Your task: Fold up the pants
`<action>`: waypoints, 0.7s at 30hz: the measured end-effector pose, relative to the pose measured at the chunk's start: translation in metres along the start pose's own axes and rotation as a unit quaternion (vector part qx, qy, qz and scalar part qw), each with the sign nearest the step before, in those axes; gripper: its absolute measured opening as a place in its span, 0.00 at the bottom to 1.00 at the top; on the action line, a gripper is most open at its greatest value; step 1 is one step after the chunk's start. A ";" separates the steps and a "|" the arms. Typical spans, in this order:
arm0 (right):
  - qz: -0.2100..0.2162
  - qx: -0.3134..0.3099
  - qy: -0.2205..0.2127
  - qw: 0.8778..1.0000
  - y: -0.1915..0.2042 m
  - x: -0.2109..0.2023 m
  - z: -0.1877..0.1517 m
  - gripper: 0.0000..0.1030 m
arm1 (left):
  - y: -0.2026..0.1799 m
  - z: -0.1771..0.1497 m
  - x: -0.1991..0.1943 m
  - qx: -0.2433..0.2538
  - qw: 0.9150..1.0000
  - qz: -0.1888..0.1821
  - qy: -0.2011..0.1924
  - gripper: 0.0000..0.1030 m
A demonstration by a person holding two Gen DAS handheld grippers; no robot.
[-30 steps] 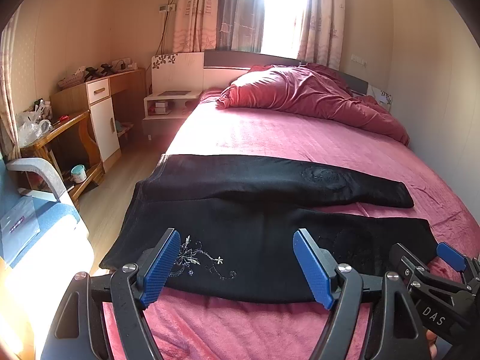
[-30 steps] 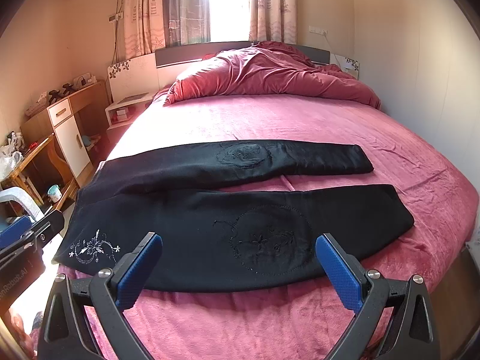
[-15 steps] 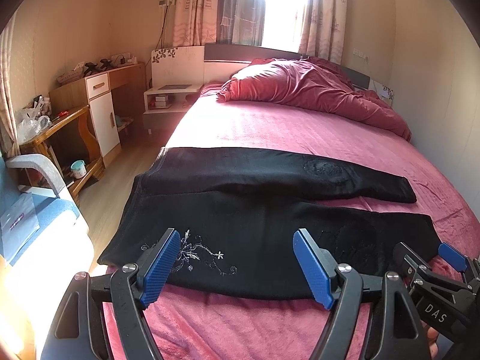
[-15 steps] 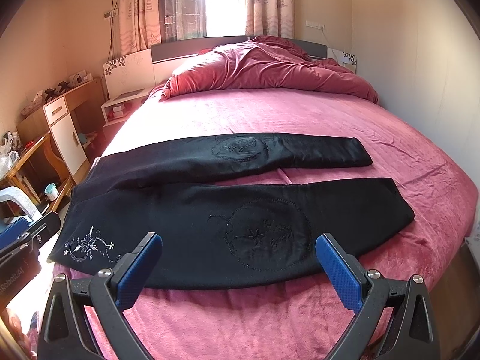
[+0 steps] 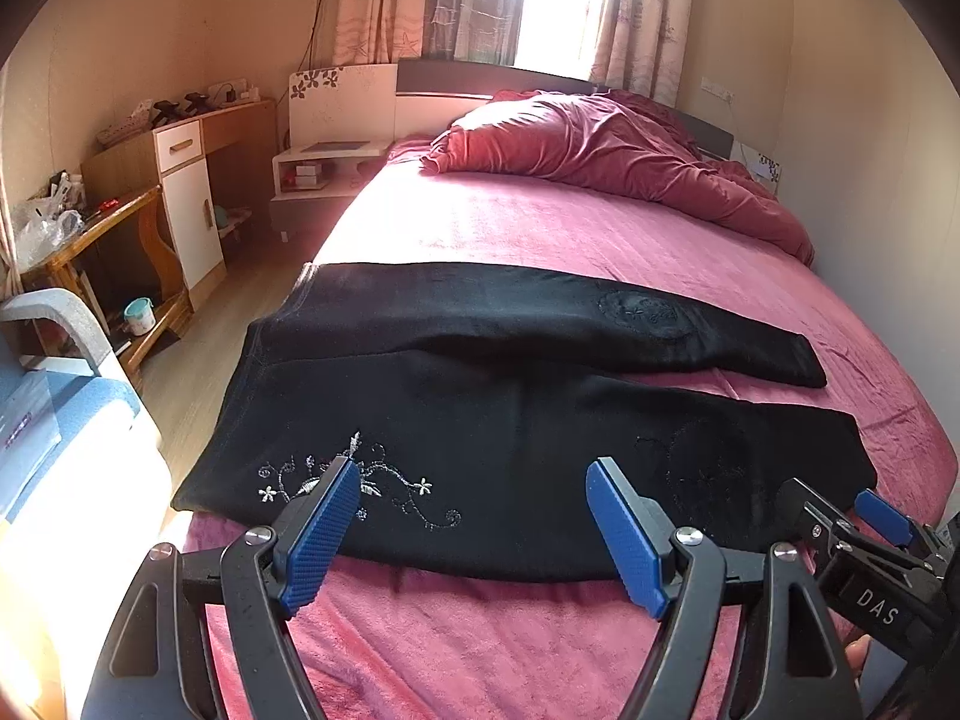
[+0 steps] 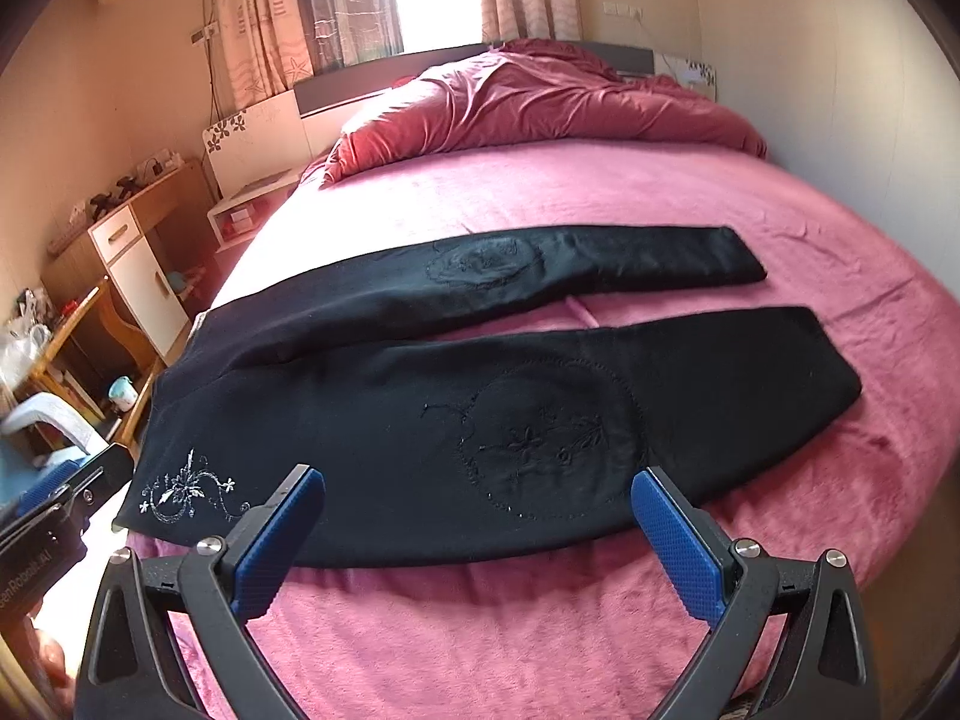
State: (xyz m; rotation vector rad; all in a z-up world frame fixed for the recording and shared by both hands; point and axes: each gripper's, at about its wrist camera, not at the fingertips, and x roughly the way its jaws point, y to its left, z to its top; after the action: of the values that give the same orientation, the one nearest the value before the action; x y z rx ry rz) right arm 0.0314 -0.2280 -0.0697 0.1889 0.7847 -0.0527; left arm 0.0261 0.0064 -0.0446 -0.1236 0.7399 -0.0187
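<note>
Both grippers hover over the near edge of the bed (image 6: 480,648), jaws spread wide, nothing held: left gripper (image 5: 474,531), right gripper (image 6: 477,540). Black pants (image 6: 420,432) lie flat across the bed just beyond them, waist to the left at the bed's side edge, legs apart and running right.

Risks, as I judge them: the plush bed cover could get pinched together with the hem; a single-layer grab would let the lower layer sag; the waist could slide off the edge.

Room: open cover past the far leg; bunched duvet (image 5: 600,144) well clear at the head.
</note>
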 end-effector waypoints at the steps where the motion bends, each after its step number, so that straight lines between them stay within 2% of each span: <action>1: 0.012 0.013 0.010 1.000 -0.008 0.005 -0.002 1.00 | 0.003 0.000 0.003 -0.006 1.000 -0.013 0.006 0.77; 3: 0.022 0.034 0.028 0.999 -0.023 0.013 -0.004 1.00 | 0.014 0.000 0.012 -0.031 0.998 -0.059 0.024 0.77; 5: 0.031 0.061 0.043 0.997 -0.046 0.020 -0.005 1.00 | 0.029 0.002 0.025 -0.074 0.991 -0.102 0.045 0.77; 8: 0.033 0.123 0.067 0.990 -0.092 0.027 -0.007 1.00 | 0.050 0.010 0.047 -0.123 0.984 -0.099 0.078 0.77; 10: 0.026 0.170 0.070 0.983 -0.128 0.031 -0.010 0.99 | 0.070 0.014 0.061 -0.166 0.975 -0.112 0.091 0.77; 11: 0.024 0.193 0.070 0.978 -0.144 0.032 -0.011 0.96 | 0.080 0.015 0.067 -0.189 0.972 -0.107 0.094 0.77; 14: 0.001 0.259 0.066 0.964 -0.196 0.037 -0.015 0.86 | 0.112 0.017 0.083 -0.217 0.965 -0.103 0.104 0.77; 15: -0.007 0.279 0.064 0.958 -0.212 0.040 -0.016 0.84 | 0.125 0.017 0.087 -0.236 0.960 -0.102 0.110 0.78; 17: -0.019 0.321 0.064 0.945 -0.246 0.050 -0.018 0.75 | 0.153 0.013 0.095 -0.281 0.945 -0.116 0.124 0.84; 18: -0.020 0.339 0.068 0.938 -0.260 0.056 -0.020 0.74 | 0.166 0.009 0.096 -0.299 0.939 -0.112 0.126 0.88; 19: -0.021 0.356 0.072 0.932 -0.272 0.061 -0.020 0.73 | 0.175 0.006 0.095 -0.307 0.938 -0.101 0.124 0.93; 21: -0.025 0.375 0.075 0.924 -0.288 0.073 -0.023 0.68 | 0.190 -0.006 0.090 -0.308 0.940 -0.083 0.121 0.95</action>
State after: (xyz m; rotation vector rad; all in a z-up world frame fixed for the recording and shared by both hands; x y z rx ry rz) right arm 0.0334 -0.5045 -0.1796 0.9104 0.8931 -0.3941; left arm 0.0839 0.1887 -0.1319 -0.7952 0.9606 0.0383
